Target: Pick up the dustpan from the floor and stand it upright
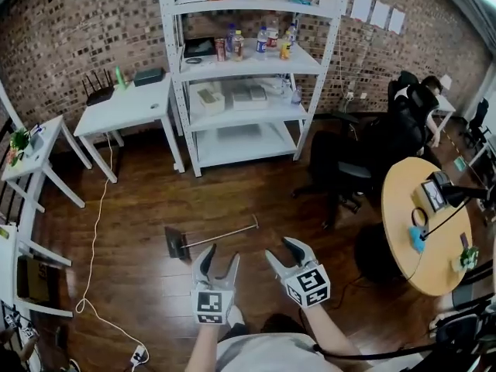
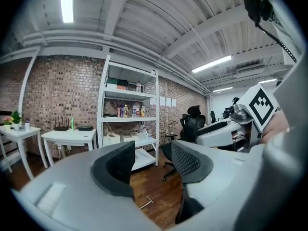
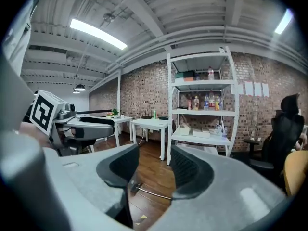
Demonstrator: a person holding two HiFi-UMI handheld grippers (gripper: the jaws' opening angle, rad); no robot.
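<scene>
1. The dustpan (image 1: 177,244) lies flat on the wooden floor (image 1: 132,200). Its dark pan is at the 9 o'clock end, and its thin handle (image 1: 225,235) runs toward 3 o'clock.
2. The left gripper (image 1: 219,258) hangs at the pan's 4 o'clock, close to the dustpan but not touching it. Its jaws stand apart with nothing between them, and only floor and the handle's tip (image 2: 147,202) show through the gap.
3. The right gripper (image 1: 284,250) is at the handle end's 4 o'clock, near it. Its jaws are also parted and empty, and the dustpan lies on the floor beyond them.
4. A shelf unit (image 1: 248,60) stands at 12 o'clock, a white worktop (image 1: 124,107) at 10 o'clock, and a round worktop (image 1: 403,208) at 3 o'clock.
</scene>
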